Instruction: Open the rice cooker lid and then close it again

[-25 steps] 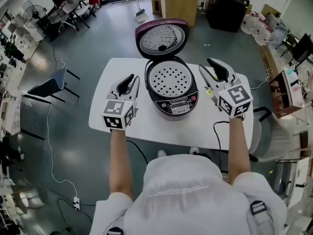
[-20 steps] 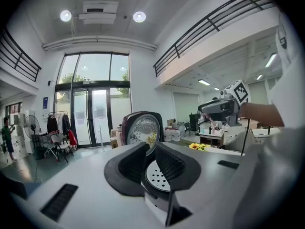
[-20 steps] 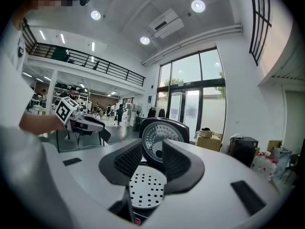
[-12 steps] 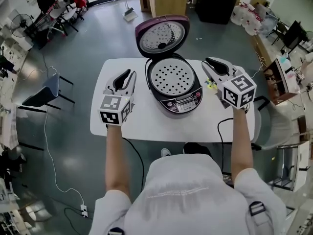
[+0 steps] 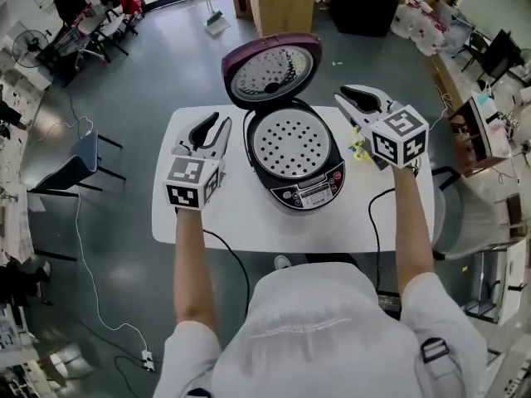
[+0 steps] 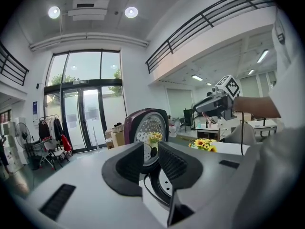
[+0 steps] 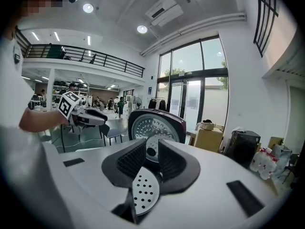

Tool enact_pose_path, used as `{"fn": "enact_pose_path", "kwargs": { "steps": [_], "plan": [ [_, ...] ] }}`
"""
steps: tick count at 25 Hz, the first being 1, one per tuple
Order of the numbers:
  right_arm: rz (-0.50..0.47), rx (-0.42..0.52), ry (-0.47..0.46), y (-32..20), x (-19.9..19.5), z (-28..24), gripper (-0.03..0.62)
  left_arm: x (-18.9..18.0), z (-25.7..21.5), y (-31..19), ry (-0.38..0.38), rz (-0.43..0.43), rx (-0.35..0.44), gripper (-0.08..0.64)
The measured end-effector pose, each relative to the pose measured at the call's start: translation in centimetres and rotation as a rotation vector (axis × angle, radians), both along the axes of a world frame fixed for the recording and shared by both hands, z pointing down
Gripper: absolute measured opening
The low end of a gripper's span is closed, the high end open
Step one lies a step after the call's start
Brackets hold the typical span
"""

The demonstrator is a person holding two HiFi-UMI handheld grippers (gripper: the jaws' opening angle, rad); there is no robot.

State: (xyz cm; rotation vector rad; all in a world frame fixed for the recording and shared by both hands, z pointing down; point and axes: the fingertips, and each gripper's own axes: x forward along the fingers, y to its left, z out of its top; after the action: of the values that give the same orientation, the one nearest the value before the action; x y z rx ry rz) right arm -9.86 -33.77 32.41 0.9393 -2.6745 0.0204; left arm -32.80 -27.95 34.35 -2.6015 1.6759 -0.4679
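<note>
Head view, and the cooker (image 5: pixel 294 152) sits mid-desk (image 5: pixel 241 222), tub exposed, its lid (image 5: pixel 271 71) standing up open at the far side with the perforated inner plate facing near. Left gripper (image 5: pixel 216 123) hangs just left of the cooker, apart from it, pointing far. Right gripper (image 5: pixel 344 98) hovers off the cooker's right side, angled in toward the lid but not touching it. Small yellow flowers (image 5: pixel 358 149) lie on the desk under it. Over to the left gripper view: jaws a narrow slot apart, they have just been opening, nothing between them, only the lid seen through the gap. Right gripper view: jaws have just been closing and now stand at a slim gap, empty too, with lid and plate beyond.
</note>
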Motion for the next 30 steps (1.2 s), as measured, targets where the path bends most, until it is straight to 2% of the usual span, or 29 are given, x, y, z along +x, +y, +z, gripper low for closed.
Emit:
{"fn": "enact_pose_path", "kwargs": {
  "steps": [6, 11, 18, 21, 27, 30],
  "plan": [
    [-0.024, 0.045, 0.042, -5.2, -0.3, -0.1, 0.103, -0.7, -1.1, -4.6, -0.036, -0.016, 0.02, 0.146],
    [-0.074, 0.089, 0.071, -9.5, -0.8, -0.5, 0.201, -0.7, -2.3, -7.8, -0.101, 0.015, 0.034, 0.194],
    [-0.175, 0.103, 0.123, -13.6, -2.3, 0.5, 0.246, -0.3, -2.2, -10.9, -0.165, 0.058, 0.017, 0.268],
    [-0.223, 0.106, 0.142, -14.5, -3.3, 1.2, 0.273, -0.5, -1.8, -11.9, -0.176, 0.056, 0.003, 0.272],
    [-0.307, 0.133, 0.169, -15.1, -5.2, 1.5, 0.273, 0.3, -1.5, -12.8, -0.168, 0.089, -0.011, 0.272],
    [-0.321, 0.142, 0.173, -15.2, -5.7, 1.4, 0.248, 0.7, -1.3, -12.8, -0.183, 0.096, -0.015, 0.255]
  ]
}}
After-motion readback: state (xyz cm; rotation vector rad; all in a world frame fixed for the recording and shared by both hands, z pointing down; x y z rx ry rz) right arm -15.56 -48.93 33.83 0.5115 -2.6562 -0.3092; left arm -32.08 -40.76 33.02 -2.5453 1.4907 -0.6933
